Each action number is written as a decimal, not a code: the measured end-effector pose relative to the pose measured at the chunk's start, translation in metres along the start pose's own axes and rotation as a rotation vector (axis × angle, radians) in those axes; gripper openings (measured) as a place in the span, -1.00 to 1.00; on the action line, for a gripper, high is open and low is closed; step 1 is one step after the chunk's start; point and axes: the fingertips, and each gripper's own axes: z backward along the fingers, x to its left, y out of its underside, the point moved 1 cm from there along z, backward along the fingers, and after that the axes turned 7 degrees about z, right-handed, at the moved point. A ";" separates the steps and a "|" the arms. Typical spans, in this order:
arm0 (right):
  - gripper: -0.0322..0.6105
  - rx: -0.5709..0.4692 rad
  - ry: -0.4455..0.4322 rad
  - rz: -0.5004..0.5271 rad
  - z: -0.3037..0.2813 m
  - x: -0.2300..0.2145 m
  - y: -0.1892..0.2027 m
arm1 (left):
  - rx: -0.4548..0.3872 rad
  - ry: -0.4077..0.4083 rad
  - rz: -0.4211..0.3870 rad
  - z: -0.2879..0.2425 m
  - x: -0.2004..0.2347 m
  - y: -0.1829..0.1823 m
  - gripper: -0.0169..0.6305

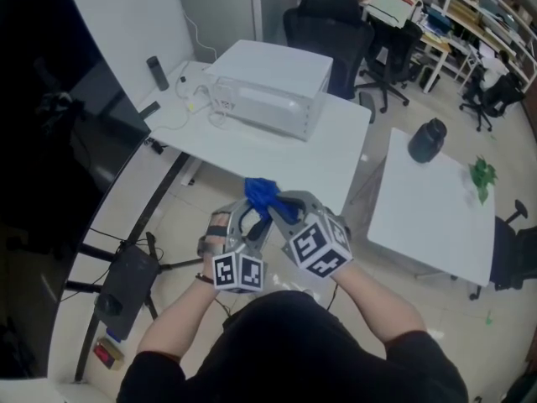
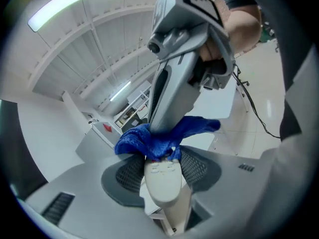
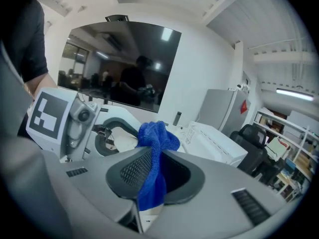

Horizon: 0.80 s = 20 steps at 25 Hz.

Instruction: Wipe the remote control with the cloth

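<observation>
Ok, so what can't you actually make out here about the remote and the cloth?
Left gripper view: the remote's far end, under the cloth.
Head view: the remote, lost behind the left gripper and right gripper.
Right gripper view: most of the remote, behind the cloth and the left gripper's fingers.
Button markings: too small anywhere.

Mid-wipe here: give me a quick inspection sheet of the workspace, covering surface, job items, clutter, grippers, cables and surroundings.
Surface: white table ahead; work held in the air before it.
Job's things: white remote control; blue cloth draped over its far end.
Clutter: white box and small dark object on the table; black object and green item on the side table.
Grippers: left gripper shut on the remote control; right gripper shut on the cloth.
Cables: white cables on the table; black cable on the floor.
Surroundings: office chairs, large dark screen, tripod.
</observation>
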 end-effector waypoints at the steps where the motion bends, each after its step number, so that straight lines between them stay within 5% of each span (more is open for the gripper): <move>1: -0.72 0.005 0.020 -0.004 0.000 -0.008 0.003 | -0.005 -0.002 0.002 0.002 0.000 0.000 -0.31; 4: -0.72 0.006 0.072 -0.036 0.003 -0.031 0.008 | -0.025 0.000 0.048 0.007 0.002 -0.002 -0.31; 6: -0.72 -0.038 0.097 -0.071 0.013 -0.042 0.002 | -0.055 0.023 0.194 0.008 0.006 -0.005 -0.31; 8: -0.72 -0.147 0.127 -0.146 0.030 -0.055 -0.011 | -0.110 0.074 0.529 0.007 0.018 -0.008 -0.31; 10: -0.71 -0.292 0.169 -0.232 0.048 -0.069 -0.021 | -0.195 0.144 0.972 0.005 0.036 -0.005 -0.31; 13: -0.71 -0.443 0.158 -0.372 0.066 -0.073 -0.025 | -0.385 0.240 1.524 0.003 0.062 0.000 -0.31; 16: -0.71 -0.476 0.082 -0.475 0.058 -0.054 -0.018 | -0.545 0.308 1.857 -0.003 0.076 -0.002 -0.31; 20: -0.71 -0.435 -0.021 -0.535 0.030 -0.014 -0.007 | -0.670 0.346 2.018 -0.008 0.092 -0.002 -0.31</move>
